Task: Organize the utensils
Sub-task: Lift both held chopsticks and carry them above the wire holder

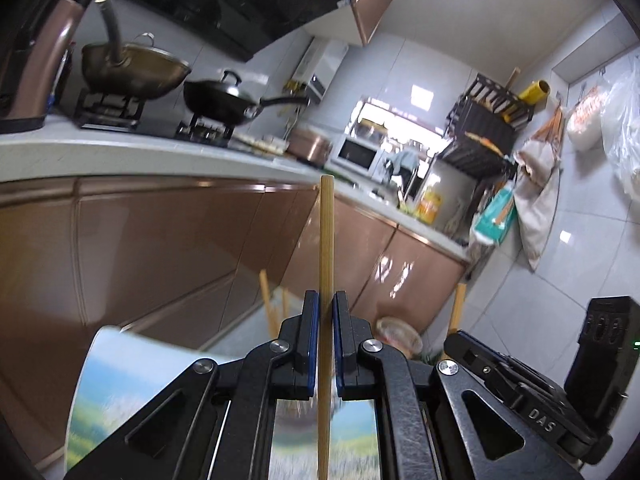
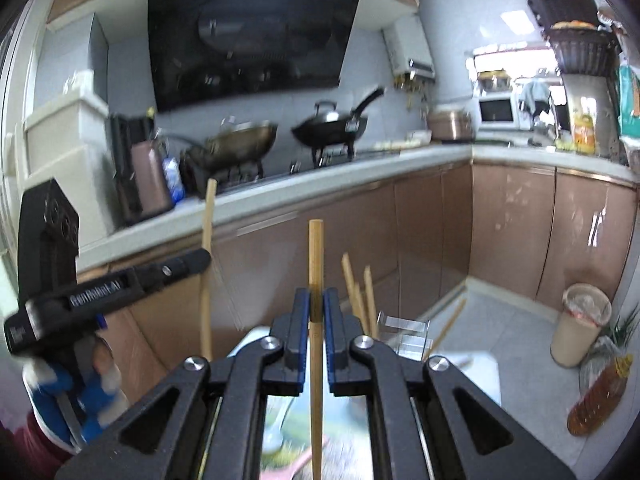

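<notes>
Left wrist view: the left gripper (image 1: 326,300), bottom centre, has its fingers clamped on 1 bamboo chopstick (image 1: 325,236) that stands upright through mid-frame.

Right wrist view: the right gripper (image 2: 316,298) likewise pinches another chopstick (image 2: 315,256) at bottom centre. Both sticks look light, stiff and slippery, so gripping near the middle should limit pivoting.

Two fisheye cameras ride the handheld grippers, each looking forward along its fingers, held close below the lens, slightly downward at a kitchen bench (image 2: 400,156). The left view tilts; the right sits nearly level. Both share the stove woks, brown cabinets (image 1: 160,240) and microwave corner.
</notes>
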